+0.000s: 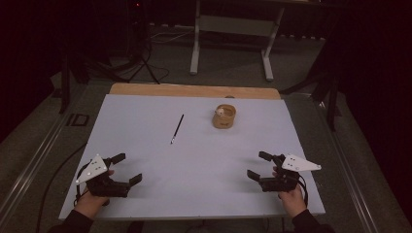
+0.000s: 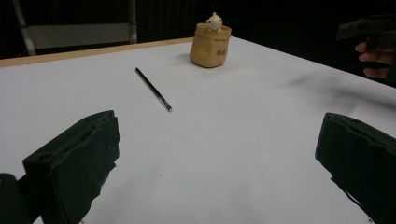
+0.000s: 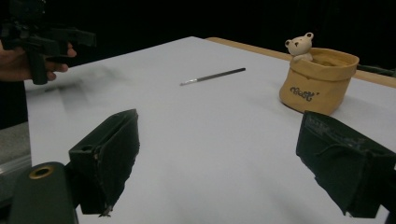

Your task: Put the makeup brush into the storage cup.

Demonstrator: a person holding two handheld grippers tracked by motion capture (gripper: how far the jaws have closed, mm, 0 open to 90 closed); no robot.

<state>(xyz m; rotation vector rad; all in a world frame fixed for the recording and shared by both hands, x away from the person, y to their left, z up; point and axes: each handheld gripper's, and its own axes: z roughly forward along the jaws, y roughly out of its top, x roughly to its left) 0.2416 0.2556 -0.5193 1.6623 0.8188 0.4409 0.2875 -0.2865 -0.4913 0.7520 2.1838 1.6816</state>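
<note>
I rest my left gripper and right gripper spread wide and empty at the near corners, leaving the black pen and tan pouch clear to reach.

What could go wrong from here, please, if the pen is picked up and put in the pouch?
The pen is thin and lies flat on the table, so open jaws of the left gripper may slip off it or scrape the surface. The pouch looks soft and light; a push from the pen could tip or slide it. The bear at its rim partly narrows the opening.
</note>
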